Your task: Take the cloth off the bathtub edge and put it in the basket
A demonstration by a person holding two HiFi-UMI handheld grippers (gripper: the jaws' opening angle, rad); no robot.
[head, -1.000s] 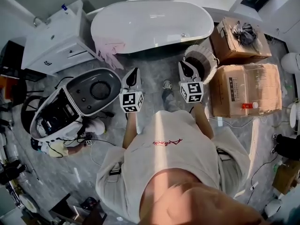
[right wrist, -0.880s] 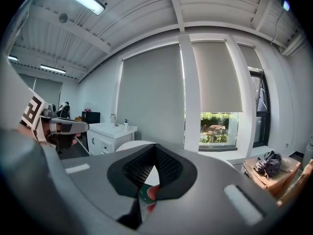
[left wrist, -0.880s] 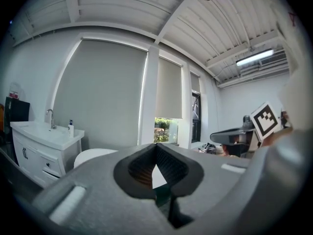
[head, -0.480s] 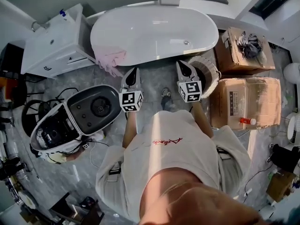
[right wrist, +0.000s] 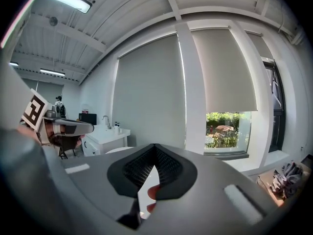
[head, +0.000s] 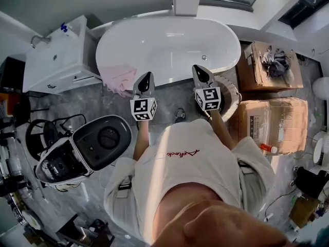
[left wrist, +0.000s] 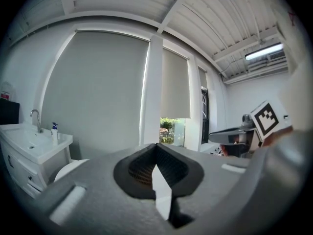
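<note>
A pink cloth (head: 119, 80) hangs over the front left rim of the white bathtub (head: 169, 42). The round pale basket (head: 235, 98) stands on the floor by the tub's right end, partly hidden behind my right gripper. My left gripper (head: 146, 76) points at the tub's front rim, just right of the cloth and apart from it, shut and holding nothing. My right gripper (head: 200, 70) is also shut and holds nothing, over the basket's near side. Both gripper views look above the tub at the wall and window; the cloth is not seen in them.
A white vanity with a sink (head: 55, 58) stands left of the tub. On the floor at lower left lies a grey oval-lidded appliance (head: 100, 140) with cables. Two cardboard boxes (head: 270, 60) (head: 267, 118) flank the basket at the right.
The person has stepped forward, so both grippers have come closer to the tub's front rim and the floor appliance has slid back. Both jaws stay shut.
</note>
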